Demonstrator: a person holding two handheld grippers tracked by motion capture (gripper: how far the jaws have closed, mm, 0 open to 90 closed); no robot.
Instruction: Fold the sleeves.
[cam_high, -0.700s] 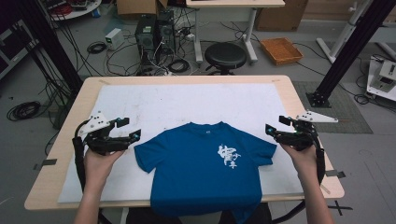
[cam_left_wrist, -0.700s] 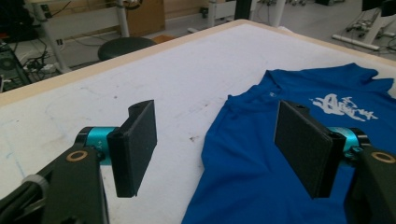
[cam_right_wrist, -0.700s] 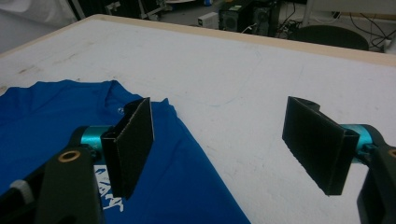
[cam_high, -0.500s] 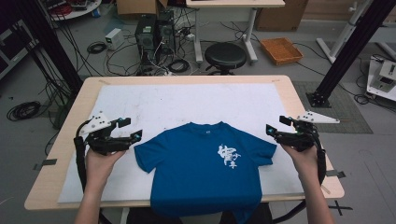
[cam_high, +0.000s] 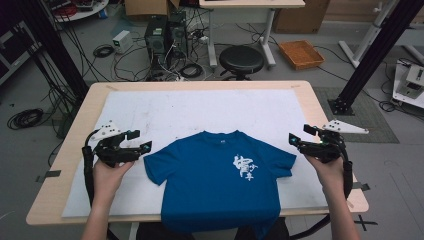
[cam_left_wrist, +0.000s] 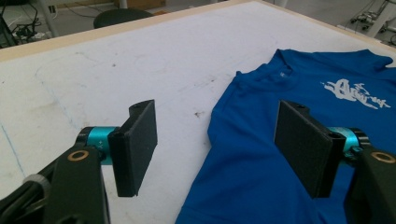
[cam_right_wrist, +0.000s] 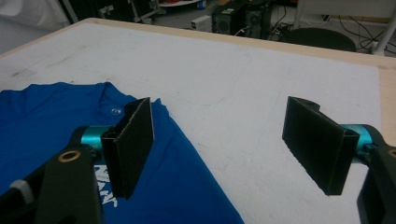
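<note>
The blue T-shirt (cam_high: 220, 182) was laid flat, unfolded, at the worktop's (cam_high: 200, 107) near edge, each sleeve flanked by the left tool (cam_high: 141, 141) and right tool (cam_high: 295, 139), jaws apart, nothing yet gripped.

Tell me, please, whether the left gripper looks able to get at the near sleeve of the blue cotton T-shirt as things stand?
Probably yes: the left gripper hovers open beside the sleeve, with nothing between them.

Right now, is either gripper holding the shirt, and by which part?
Neither. The left gripper and right gripper are open beside the sleeves of the blue T-shirt.
</note>
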